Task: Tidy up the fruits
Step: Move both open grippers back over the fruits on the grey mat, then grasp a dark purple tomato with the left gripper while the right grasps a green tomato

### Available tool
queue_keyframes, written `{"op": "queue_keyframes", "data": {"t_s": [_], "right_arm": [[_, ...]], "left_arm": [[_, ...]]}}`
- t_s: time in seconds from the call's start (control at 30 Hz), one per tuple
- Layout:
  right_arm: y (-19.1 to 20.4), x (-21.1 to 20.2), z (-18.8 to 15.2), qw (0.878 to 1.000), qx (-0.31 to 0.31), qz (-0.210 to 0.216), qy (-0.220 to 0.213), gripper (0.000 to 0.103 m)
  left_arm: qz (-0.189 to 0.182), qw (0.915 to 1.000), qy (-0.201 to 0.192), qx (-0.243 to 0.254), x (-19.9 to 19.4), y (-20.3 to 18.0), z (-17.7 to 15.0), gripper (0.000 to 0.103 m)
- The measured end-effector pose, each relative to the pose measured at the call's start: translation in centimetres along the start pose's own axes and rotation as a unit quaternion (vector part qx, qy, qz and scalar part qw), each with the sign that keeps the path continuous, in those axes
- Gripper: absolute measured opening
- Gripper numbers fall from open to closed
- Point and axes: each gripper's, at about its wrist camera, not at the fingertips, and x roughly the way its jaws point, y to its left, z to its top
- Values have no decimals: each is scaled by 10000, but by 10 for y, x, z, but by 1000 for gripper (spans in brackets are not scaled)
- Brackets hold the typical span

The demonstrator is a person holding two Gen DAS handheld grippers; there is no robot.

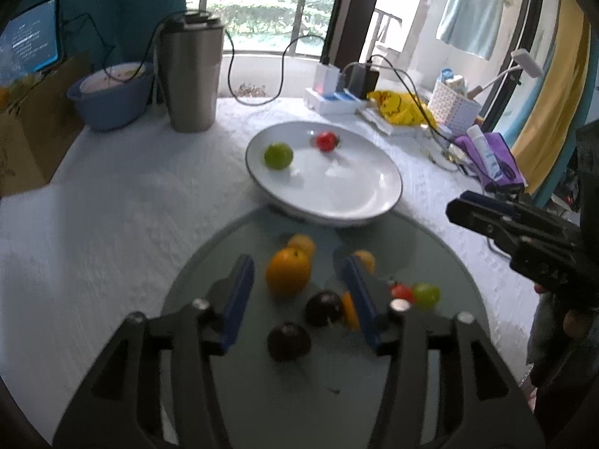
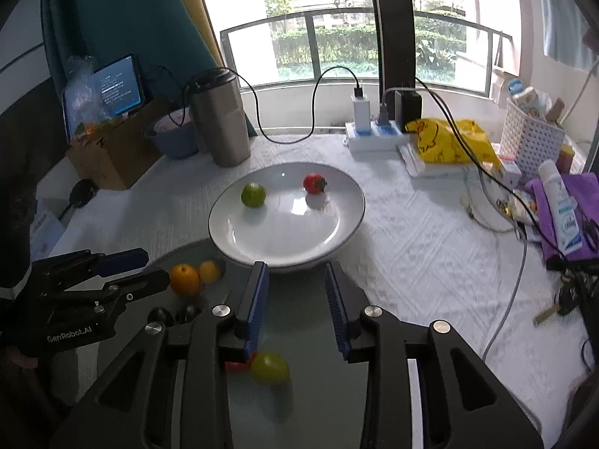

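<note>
A white plate (image 1: 337,194) holds a green fruit (image 1: 278,155) and a red fruit (image 1: 327,140); it also shows in the right wrist view (image 2: 262,239). A grey glass tray (image 1: 262,374) in front holds an orange (image 1: 288,271), two smaller orange fruits (image 1: 302,244), two dark fruits (image 1: 289,341), a red fruit (image 1: 401,292) and a green fruit (image 1: 426,295). My left gripper (image 1: 299,265) is open over the orange. My right gripper (image 2: 297,271) is open above the tray, with a green fruit (image 2: 269,368) below it.
A steel tumbler (image 1: 191,75), a blue bowl (image 1: 112,93) and a cardboard box (image 1: 33,123) stand at the back left. A power strip (image 2: 374,138), yellow bag (image 2: 449,142), white basket (image 2: 531,142) and purple cloth (image 2: 569,217) lie to the right, with cables across.
</note>
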Motion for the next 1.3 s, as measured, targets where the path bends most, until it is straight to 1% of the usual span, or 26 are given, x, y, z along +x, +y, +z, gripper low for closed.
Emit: {"op": "queue_keyframes", "data": {"t_s": [0.03,0.07,0.33,0.67,0.83,0.9,1.03,1.13,1.3], "right_arm": [[-1,-1,-3,10000,8,14,6,40],[-1,-1,-6,10000,16,27,13,41],[1,-1,-33,9998,46,137,116,42],[-3,7,-54,9992,107,254,300,42],[0,11,-60,9985,26,354,424,42],[2,13,-62,9981,0,392,470,42],[4,17,-65,9977,-34,428,520,42],[6,20,-65,9975,-74,430,553,42],[6,23,-65,9974,-104,429,571,42]], "left_arm": [[-3,10000,22,-22,0,0,-4,62],[6,10000,41,-30,0,1,-7,63],[20,9999,88,-73,-3,4,-32,63],[159,9994,307,28,4,4,-50,63],[227,9990,391,68,7,7,-54,63],[270,9988,388,97,7,9,-53,63],[350,9988,330,-8,5,19,-51,63],[330,9991,249,7,4,21,-48,63],[283,9991,279,153,10,15,-43,63]]}}
